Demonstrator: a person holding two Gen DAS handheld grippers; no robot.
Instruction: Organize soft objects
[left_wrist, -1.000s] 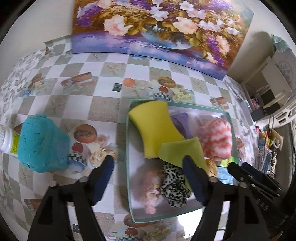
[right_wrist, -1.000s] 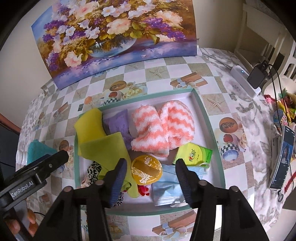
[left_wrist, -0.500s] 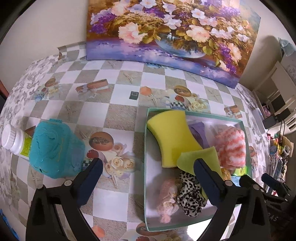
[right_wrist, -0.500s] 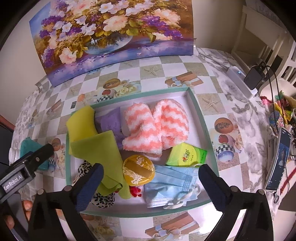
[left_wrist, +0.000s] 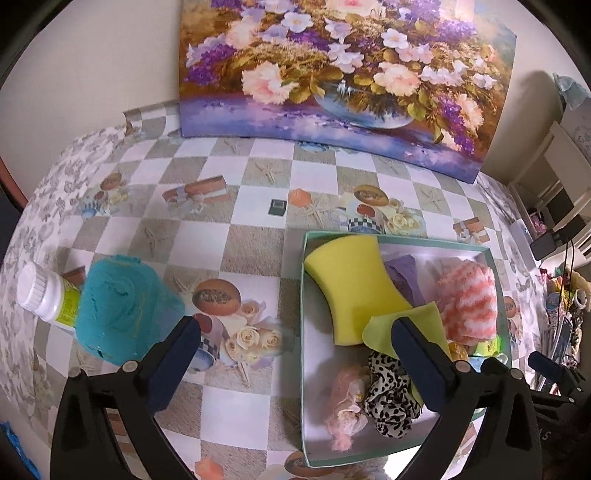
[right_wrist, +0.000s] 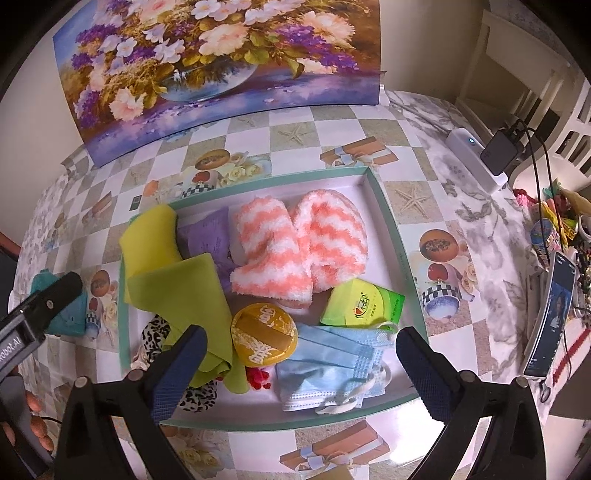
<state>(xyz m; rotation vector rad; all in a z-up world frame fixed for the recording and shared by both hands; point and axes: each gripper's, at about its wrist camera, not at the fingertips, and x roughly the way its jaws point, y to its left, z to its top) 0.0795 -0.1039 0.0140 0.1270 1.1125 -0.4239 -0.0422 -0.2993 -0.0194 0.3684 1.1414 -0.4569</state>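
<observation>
While both grippers hovered with jaws spread wide and empty, the left gripper (left_wrist: 295, 347) straddled the tray's (right_wrist: 391, 218) left wall; the right gripper (right_wrist: 301, 354) hung above its near edge. The teal towel (left_wrist: 122, 310) lay left of the tray, outside it.

A flower painting (left_wrist: 343, 74) stands along the worktop's (left_wrist: 236, 254) far edge. A white-capped bottle (left_wrist: 46, 295) lies near its left edge; a phone (right_wrist: 552, 314) and white charger (right_wrist: 476, 158) sit at the right edge.
</observation>
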